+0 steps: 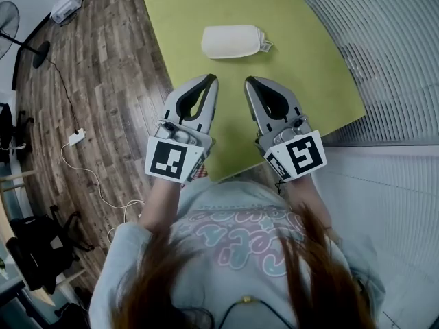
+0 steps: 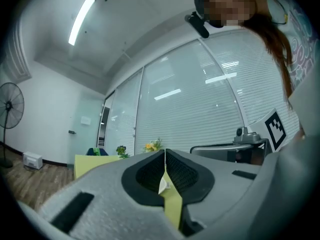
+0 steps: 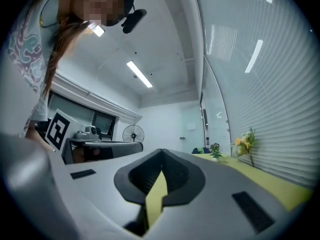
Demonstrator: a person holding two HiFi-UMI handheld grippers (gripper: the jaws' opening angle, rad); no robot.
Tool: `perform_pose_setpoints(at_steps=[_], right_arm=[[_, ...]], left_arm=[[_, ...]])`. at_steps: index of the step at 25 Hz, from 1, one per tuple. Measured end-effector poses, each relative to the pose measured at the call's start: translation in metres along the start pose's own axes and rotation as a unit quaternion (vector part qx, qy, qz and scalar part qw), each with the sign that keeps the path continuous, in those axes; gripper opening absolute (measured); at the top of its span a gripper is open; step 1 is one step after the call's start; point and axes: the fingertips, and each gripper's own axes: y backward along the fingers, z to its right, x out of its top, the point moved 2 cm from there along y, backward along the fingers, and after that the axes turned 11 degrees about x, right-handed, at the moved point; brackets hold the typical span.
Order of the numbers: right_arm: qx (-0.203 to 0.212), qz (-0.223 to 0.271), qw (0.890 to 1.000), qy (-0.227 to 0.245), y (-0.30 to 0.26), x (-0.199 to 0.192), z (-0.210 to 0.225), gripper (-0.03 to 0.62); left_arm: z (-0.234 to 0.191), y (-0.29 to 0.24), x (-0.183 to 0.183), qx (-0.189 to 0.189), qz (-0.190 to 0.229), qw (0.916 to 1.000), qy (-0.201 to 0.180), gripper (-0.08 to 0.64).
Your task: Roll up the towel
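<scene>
The white towel (image 1: 233,41) lies rolled into a short cylinder on the yellow-green table (image 1: 302,67), its tag sticking out at the right end. My left gripper (image 1: 212,78) and right gripper (image 1: 249,80) hover side by side over the table's near part, a little short of the roll and apart from it. Both point toward it, and both are shut with nothing between the pads. In the left gripper view the left gripper (image 2: 165,152) shows a sliver of the towel (image 2: 162,185) below its closed tips. The right gripper (image 3: 161,151) shows only green table behind its tips.
The table's near edge (image 1: 274,160) runs just under the gripper bodies. Wooden floor lies to the left, with a standing fan (image 1: 8,19), a white box (image 1: 66,5) and a power strip (image 1: 75,138) with cable. Window blinds (image 1: 391,53) line the right side.
</scene>
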Motion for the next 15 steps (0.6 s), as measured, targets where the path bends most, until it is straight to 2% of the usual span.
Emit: perform_pose_setpoints(at_steps=[6, 12, 15], right_arm=[[-0.017, -0.021, 0.999, 0.037, 0.003, 0.004, 0.000, 0.005], [-0.002, -0.012, 0.999, 0.030, 0.004, 0.011, -0.006, 0.005], [0.002, -0.022, 0.999, 0.042, -0.001, 0.011, -0.014, 0.003]], left_arm=[[0.011, 0.000, 0.008, -0.004, 0.014, 0.9997, -0.021, 0.014], [0.015, -0.001, 0.012, -0.009, 0.018, 0.9995, -0.022, 0.014], [0.012, 0.004, 0.013, -0.017, 0.022, 0.9996, -0.006, 0.014]])
